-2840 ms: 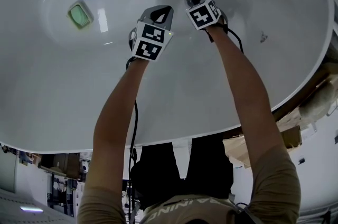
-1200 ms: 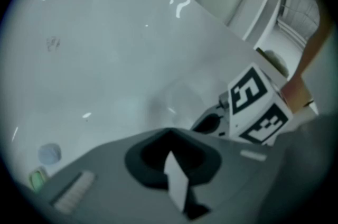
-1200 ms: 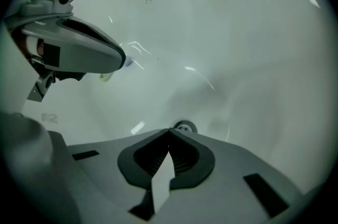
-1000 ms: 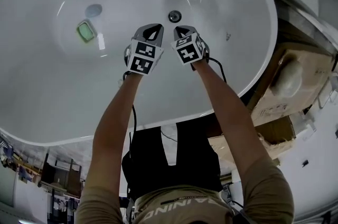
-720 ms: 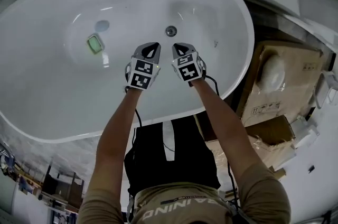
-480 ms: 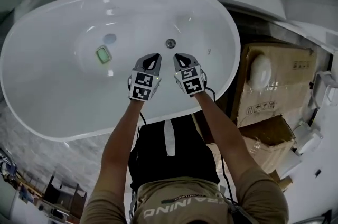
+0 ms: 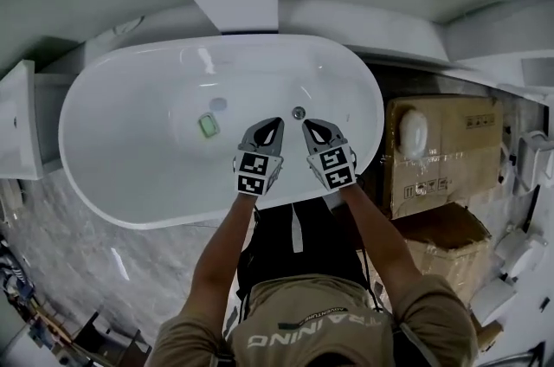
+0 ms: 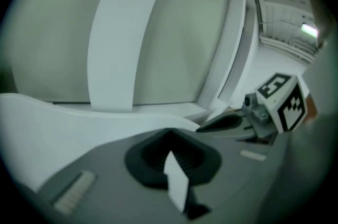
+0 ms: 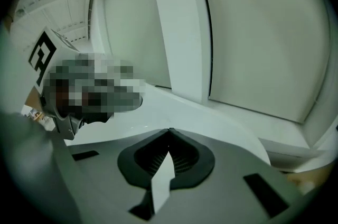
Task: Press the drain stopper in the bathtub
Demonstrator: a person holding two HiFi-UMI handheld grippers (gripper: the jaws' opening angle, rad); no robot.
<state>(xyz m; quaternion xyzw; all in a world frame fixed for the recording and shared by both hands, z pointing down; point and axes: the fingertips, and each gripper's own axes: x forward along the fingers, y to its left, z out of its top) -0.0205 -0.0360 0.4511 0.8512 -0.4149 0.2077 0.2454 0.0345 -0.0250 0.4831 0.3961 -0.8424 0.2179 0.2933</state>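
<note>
Both jaws pinched shut, nothing btwn them: left gripper (image 7: 275,124) & right gripper (image 7: 307,123) hang on my side of the small round metal drain stopper (image 7: 299,112), which sits in the white oval bathtub (image 7: 130,157) floor. Risk: narrow tip skids off the slick stopper, or an off-centre push doesn't latch it.

Grey left tool (image 7: 275,125) and right tool (image 7: 308,125) carry black-white marker cubes (image 7: 254,173).

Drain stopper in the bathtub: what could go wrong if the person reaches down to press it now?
1. The drain stopper looks small and lies low in the bathtub; the shut right tongs may slip off it and strike the white floor.
2. The left tongs, held close beside, could bump the right one or nudge the green object.
</note>
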